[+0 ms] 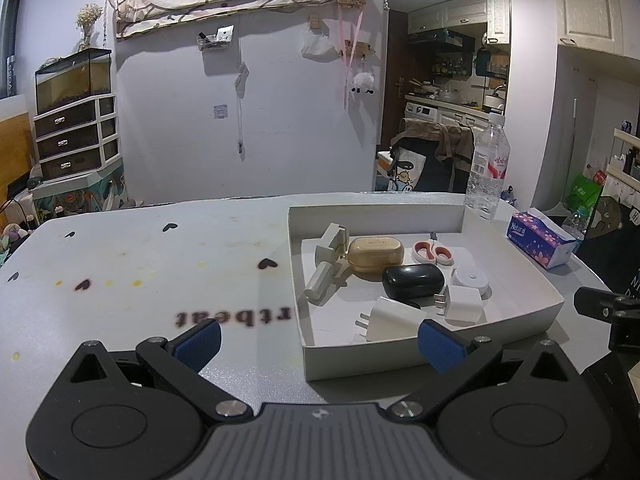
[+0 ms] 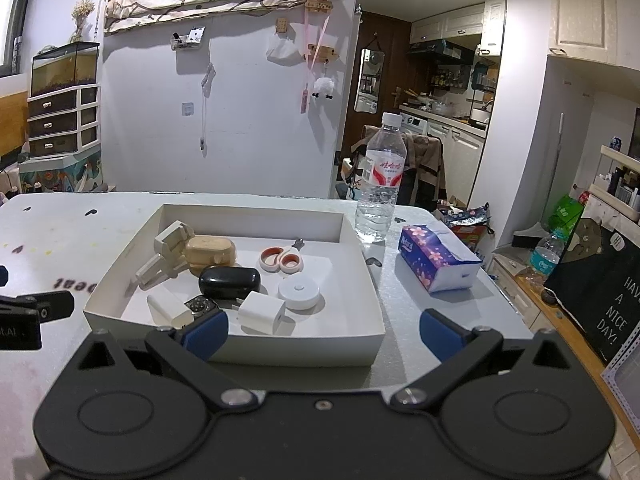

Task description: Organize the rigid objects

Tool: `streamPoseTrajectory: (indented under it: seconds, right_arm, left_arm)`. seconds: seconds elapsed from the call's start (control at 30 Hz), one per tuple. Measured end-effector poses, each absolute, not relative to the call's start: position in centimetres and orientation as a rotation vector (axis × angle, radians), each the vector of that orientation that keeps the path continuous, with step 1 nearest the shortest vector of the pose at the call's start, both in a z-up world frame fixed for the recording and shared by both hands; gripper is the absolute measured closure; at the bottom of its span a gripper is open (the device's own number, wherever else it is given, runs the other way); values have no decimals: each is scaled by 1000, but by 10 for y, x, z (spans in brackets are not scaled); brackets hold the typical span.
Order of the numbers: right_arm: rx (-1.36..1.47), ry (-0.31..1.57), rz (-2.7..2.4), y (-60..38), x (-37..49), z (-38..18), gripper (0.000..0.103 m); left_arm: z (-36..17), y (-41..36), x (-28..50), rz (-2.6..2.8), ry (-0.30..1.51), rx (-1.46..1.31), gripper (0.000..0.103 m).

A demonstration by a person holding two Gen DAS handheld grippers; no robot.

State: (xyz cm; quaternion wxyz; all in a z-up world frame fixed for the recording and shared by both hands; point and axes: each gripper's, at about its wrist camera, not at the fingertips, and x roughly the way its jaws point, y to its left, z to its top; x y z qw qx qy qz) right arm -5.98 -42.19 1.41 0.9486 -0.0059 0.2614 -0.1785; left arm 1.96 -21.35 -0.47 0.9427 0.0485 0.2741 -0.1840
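White cardboard tray [image 2: 240,344] sits just ahead of my right gripper [image 2: 322,334], everything inside; both grippers, left [image 1: 318,344] too, gape empty; I judge sorting finished, so next I retreat.

Both wrist views low, near, forward; share white tray [image 1: 516,264] [image 2: 120,258].

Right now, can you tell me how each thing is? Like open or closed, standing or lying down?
Left gripper: open, empty.
Right gripper: open, empty.
White box: no lid on it, things inside.
Water bottle: standing, cap on.
Tissue pack: lying flat, top torn open.
Black case: closed.
Tan case: closed.
Scissors: lying flat in the box.
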Motion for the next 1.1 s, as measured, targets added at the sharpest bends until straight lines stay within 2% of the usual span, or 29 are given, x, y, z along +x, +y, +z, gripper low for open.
streamPoseTrajectory:
  seconds: [1.1]
  right_arm:
    - [-11,534,-365,-424,-61,13,0]
  left_arm:
    - [-5,-214,18,-375,563,102,0]
